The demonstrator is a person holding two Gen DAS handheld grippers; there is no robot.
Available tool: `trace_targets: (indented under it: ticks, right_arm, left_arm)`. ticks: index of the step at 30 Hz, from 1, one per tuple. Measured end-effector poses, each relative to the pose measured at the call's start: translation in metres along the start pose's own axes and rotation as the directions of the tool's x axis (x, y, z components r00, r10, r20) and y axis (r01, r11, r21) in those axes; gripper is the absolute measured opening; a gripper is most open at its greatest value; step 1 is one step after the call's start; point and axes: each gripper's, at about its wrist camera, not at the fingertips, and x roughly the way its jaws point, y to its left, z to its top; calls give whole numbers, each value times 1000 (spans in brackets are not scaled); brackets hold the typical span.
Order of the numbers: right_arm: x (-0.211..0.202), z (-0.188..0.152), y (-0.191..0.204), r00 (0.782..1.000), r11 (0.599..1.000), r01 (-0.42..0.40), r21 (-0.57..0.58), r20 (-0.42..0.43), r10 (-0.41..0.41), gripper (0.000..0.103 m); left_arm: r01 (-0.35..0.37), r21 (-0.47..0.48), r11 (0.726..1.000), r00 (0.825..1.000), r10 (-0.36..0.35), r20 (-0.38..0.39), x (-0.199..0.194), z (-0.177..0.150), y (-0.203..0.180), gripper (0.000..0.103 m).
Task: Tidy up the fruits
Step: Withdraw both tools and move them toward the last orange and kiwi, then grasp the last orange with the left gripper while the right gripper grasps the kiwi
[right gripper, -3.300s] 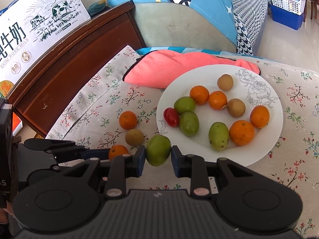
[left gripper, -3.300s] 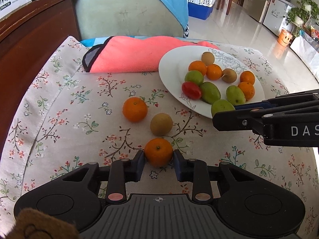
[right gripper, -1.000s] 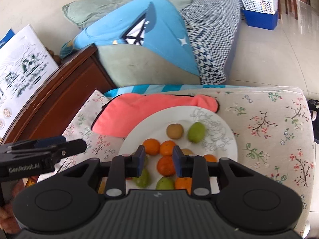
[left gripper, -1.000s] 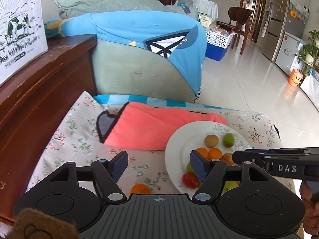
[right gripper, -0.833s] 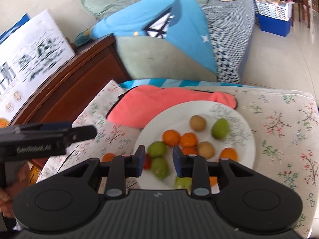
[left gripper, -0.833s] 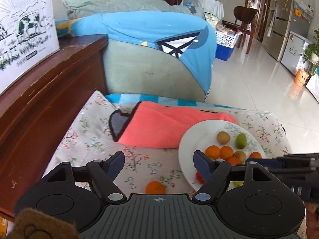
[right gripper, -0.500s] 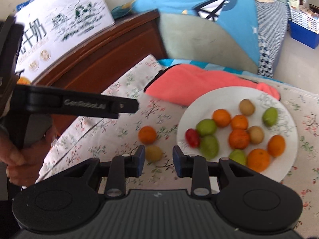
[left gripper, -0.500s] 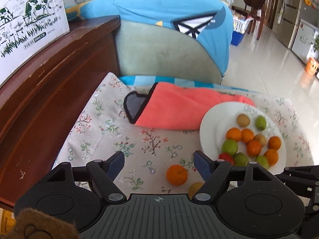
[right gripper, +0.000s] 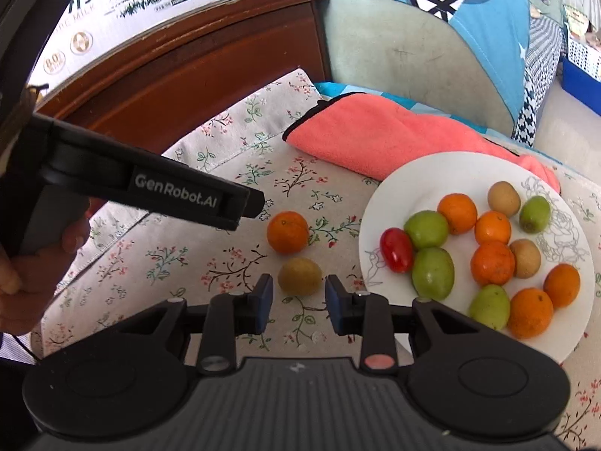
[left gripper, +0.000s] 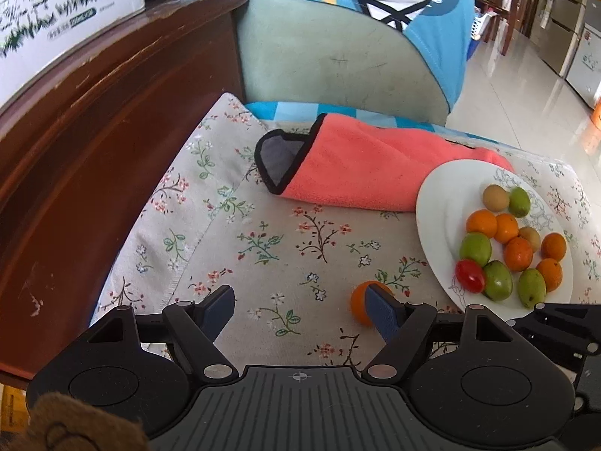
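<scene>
Opening fingers (right gripper: 295,302) frame a round, matte brown fruit (right gripper: 299,276).

Black gripper (right gripper: 296,302) w/ blue pads (right gripper: 266,298), "GenRobot.AI" label.

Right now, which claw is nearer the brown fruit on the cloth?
Right. The right claw is opening just short of the brown fruit, lined up with its gap. The left claw hangs open beside the orange.

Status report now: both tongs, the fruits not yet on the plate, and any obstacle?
Left tongs open, empty. Right tongs opening, empty, before brown fruit. Orange also off plate. Nothing in the way.
</scene>
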Motion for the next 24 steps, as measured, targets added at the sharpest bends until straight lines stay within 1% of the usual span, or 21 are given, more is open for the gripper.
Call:
trace_targets:
  ticks: [6,9,13,14,15,19,24]
  right_arm:
    - [10,0,6,1000,999,17,-28,-8,-17,36]
    - [17,-1,8,998,998,57,-41,-8,-57,36]
    - [21,-2,10,997,996,72,-54,0,-72,35]
    - [21,-2,10,998,996,70,-58,2,-70,30]
    - [20,-2,11,998,996,63,-59,2,-63,29]
    - [15,-5,11,999,996,52,-72,-11,-53,29]
    - [-4,-14,7,999,996,39,-82,-32,-41,29]
  left_arm:
    - [25,-28,999,1000,-26,-8,3,0,3,77]
    - [31,-28,999,999,-31,-6,4,0,2,77]
    - [43,-31,999,999,-43,-11,6,-1,1,77]
    - [46,-35,998,999,-46,-13,7,-1,2,77]
    - [48,-38,998,999,-49,-13,7,-1,2,77]
    - [61,-40,997,998,-61,-14,10,-2,-1,77]
    - [77,17,997,997,-77,3,13,-9,-12,77]
